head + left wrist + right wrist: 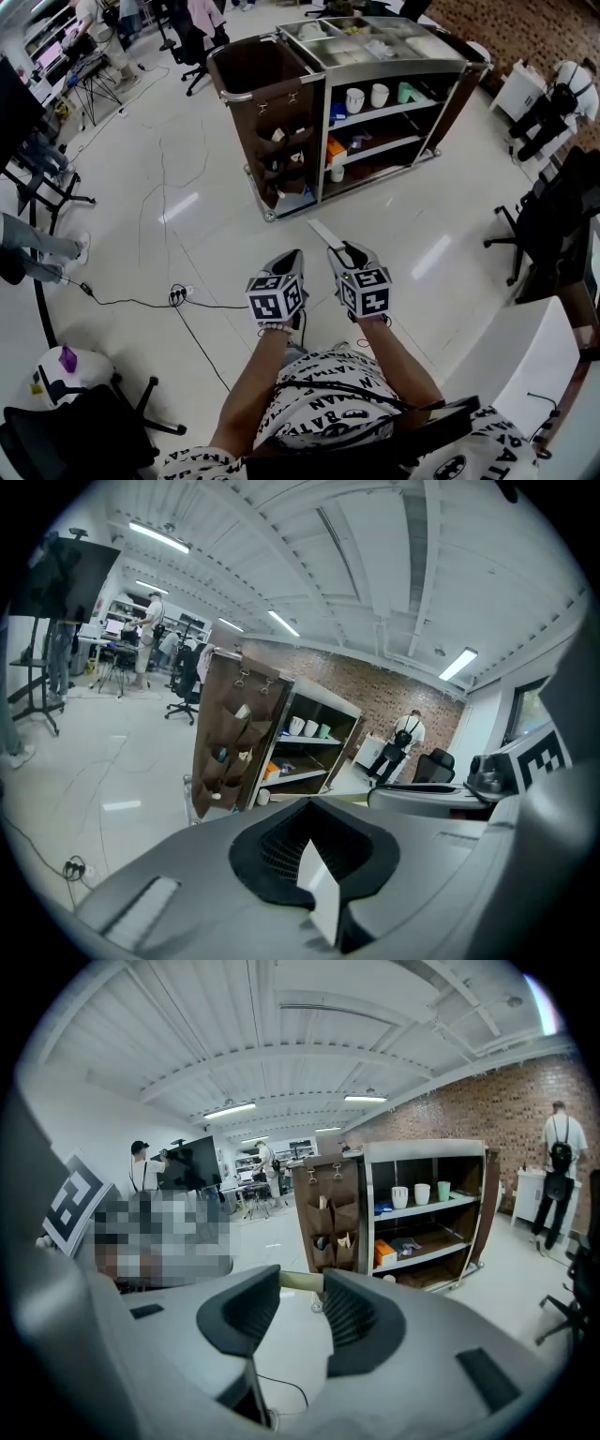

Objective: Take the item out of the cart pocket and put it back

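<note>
- The person's shirt (328,412) – white cloth printed with black lettering – lies nearest, with bare forearms reaching forward from it.
- The left gripper (292,256), smooth grey plastic with ribbed black pads, has its jaws clenched together.
- The right gripper (341,251) is grasping the item (322,232) – a flat, pale, narrow strip clamped at the jaw tips and jutting forward to the left.
- The item is well apart from the cart (265,103), which stands far across the glossy white floor (206,216).
- The cart's brown side panel carries stacked pockets (286,155) holding small things; its metal shelves bear cups (366,97) and an orange box (336,147).
- A black cable (141,302) trails on the left; a black office chair (534,234) and a white table (525,366) stand on the right.
</note>
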